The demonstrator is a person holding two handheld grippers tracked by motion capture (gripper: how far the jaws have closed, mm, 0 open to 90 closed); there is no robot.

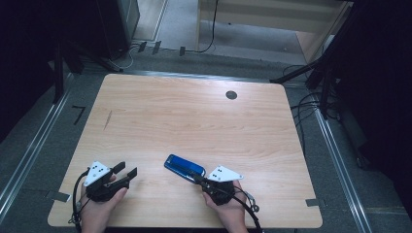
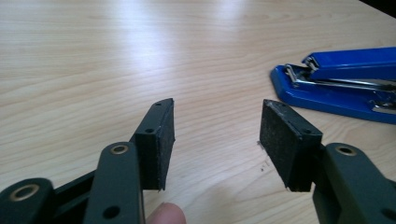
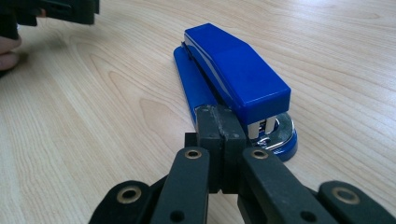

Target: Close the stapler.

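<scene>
The blue stapler (image 1: 183,167) lies slantwise, its long axis running far-left to near-right. The right gripper (image 3: 219,126), jaws pressed together and empty, sits at its near end. The left gripper (image 1: 125,171), spread and empty, stands well apart to the left.

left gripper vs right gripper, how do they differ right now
The left gripper has its jaws apart with only bare table between the pads; the right gripper has its jaws pressed together.
The left gripper sits well off from the blue stapler, while the right gripper's tips are at the stapler's hinge end; whether they touch it is unclear.
Both are hand-held, black-jawed, with a grey three-cornered plate on top, low over the table's near edge.
</scene>
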